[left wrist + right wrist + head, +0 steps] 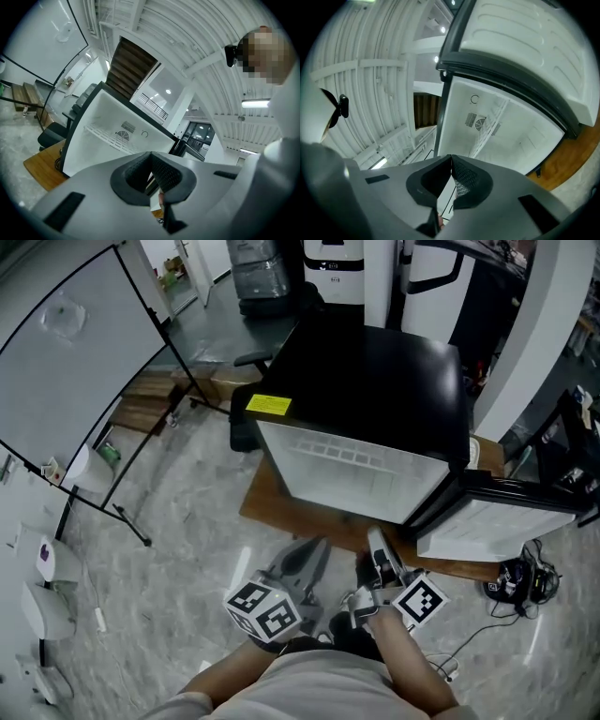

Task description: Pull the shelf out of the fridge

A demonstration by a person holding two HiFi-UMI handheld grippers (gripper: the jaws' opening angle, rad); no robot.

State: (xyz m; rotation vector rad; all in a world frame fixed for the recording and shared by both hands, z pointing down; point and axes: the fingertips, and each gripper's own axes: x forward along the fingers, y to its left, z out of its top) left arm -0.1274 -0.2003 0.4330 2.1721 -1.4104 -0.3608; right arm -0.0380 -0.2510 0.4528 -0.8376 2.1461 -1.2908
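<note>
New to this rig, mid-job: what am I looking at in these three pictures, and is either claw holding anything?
No robot arm here: a person holds a two-jaw claw in each hand. The head view looks down from the person's head: left claw, right claw. Ahead stands a small fridge on a wooden board, its door swung open. The other two pictures come from cameras riding on each claw, looking along its jaws. Both show the white wire shelf inside the fridge. Both claws are shut, nothing between the jaws, short of the fridge.
</note>
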